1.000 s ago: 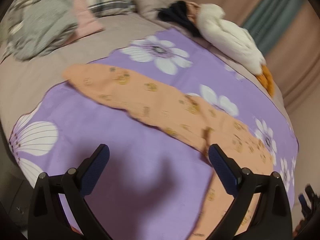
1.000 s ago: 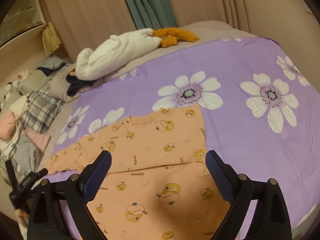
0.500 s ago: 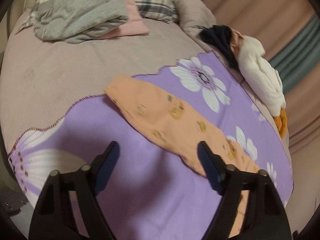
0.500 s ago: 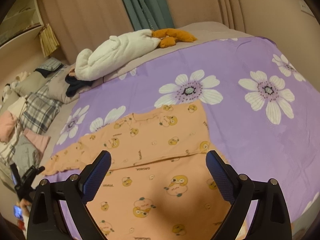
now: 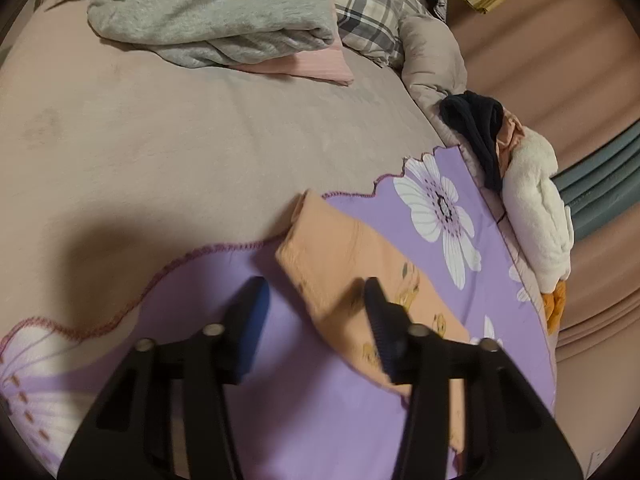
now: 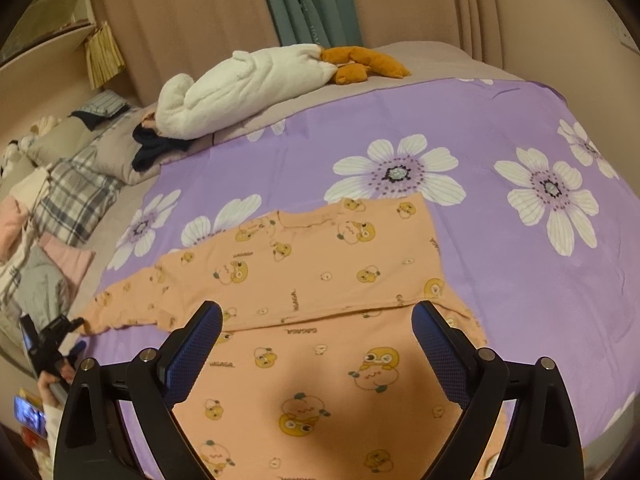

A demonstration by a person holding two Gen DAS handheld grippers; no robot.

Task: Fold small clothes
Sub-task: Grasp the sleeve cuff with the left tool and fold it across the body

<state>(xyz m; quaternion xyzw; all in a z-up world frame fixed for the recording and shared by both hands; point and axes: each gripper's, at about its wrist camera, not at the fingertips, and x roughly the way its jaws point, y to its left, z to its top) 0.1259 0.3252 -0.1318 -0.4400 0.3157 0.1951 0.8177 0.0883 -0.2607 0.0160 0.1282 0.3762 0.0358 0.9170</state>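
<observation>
The orange shirt with little cartoon prints lies flat on the purple flowered sheet on the bed, one sleeve stretched out to the sheet's edge. The left gripper sits right at that sleeve's end, its jaws have just been closing with the cuff between them, not pinched yet. The right gripper hangs wide open over the shirt's body, holding nothing. A white plush toy lies at the far edge.
</observation>
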